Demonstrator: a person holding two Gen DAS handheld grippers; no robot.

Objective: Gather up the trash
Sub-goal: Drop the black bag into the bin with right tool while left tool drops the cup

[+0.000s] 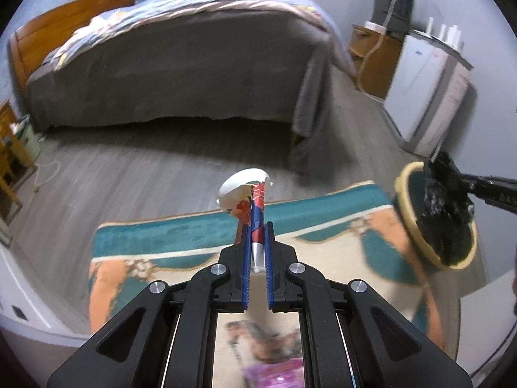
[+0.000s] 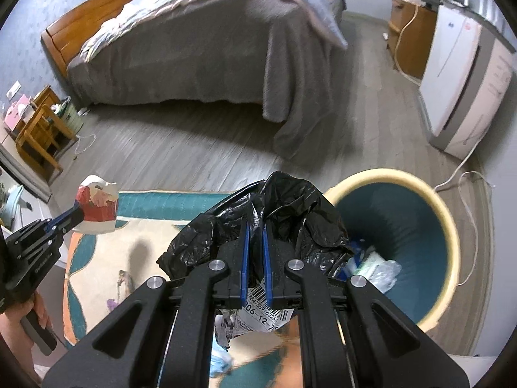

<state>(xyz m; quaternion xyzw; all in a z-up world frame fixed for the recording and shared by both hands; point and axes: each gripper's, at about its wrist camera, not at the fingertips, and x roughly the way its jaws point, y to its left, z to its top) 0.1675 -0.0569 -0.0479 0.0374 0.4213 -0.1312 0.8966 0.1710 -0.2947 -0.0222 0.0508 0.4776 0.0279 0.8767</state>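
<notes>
Two tongs are in view, one per hand. The left tongs are closed down to a narrow gap on one crushed paper cup with a red, white and blue print, pinched flat between the blue-edged fingers and held in the air above the rug; from the right wrist view the same cup sits at the tip of the left tongs, well apart from the bin. The right tongs are closed on one crumpled black plastic bag, which bunches around both fingers just beside the bin's rim. Below them hangs a torn white label with a barcode.

One round bin with a cream rim and dark teal inside stands on the floor; a few pale plastic and paper scraps lie at its bottom, too jumbled to count.

The surface is one patterned rug in teal, peach and cream on grey wood-plank flooring. The room is a bedroom: one bed with a grey cover and wooden headboard, one white appliance against the right wall, a wooden cabinet behind it, and a small wooden stool at the left.
</notes>
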